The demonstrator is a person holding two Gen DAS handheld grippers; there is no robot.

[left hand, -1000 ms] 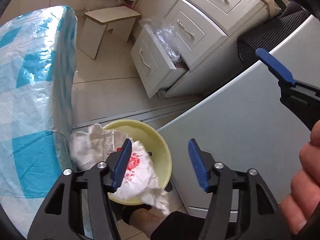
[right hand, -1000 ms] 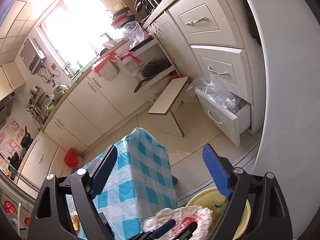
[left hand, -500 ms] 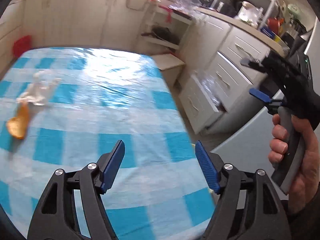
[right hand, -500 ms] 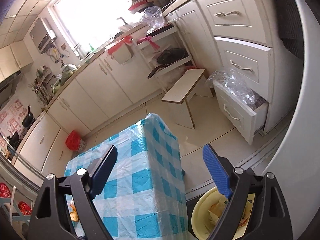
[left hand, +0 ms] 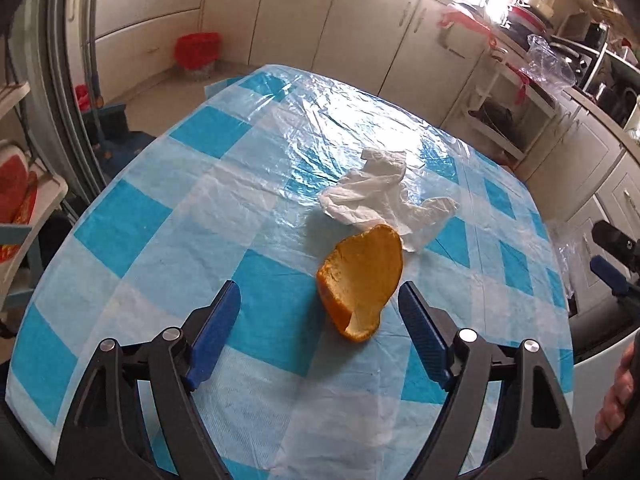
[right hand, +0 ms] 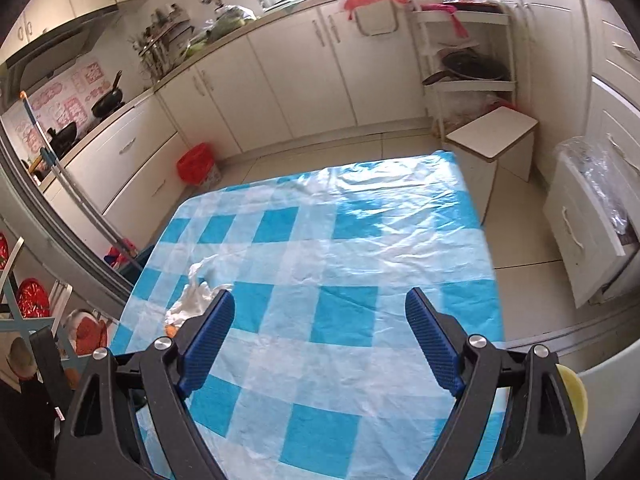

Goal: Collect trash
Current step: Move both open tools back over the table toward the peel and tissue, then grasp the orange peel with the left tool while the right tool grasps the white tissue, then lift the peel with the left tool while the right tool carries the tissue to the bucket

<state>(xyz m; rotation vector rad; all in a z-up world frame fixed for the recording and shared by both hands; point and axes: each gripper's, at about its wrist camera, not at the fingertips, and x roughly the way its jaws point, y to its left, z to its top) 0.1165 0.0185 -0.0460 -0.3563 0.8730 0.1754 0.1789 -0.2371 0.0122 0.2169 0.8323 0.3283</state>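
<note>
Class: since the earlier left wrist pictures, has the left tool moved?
Yes. The left tool swung from the yellow basin to over the checked tablecloth, near the orange peel.

Checked tablecloth (left hand: pixel 160 216) over table; red bin (right hand: pixel 198 164) by cabinets; stool (right hand: pixel 494 136) near drawer.

Tabletop (left hand: pixel 168 216) under thin plastic sheet, blue-white check, glossy, creased, glare patches. Orange peel (left hand: pixel 362 280): pitted matt rind, pale pith inside. Crumpled bag (left hand: pixel 380 196): thin white plastic film, translucent. Left gripper (left hand: pixel 320 336): matt black plastic frame, ribbed blue fingers (left hand: pixel 216 330), bright metal screws.
</note>
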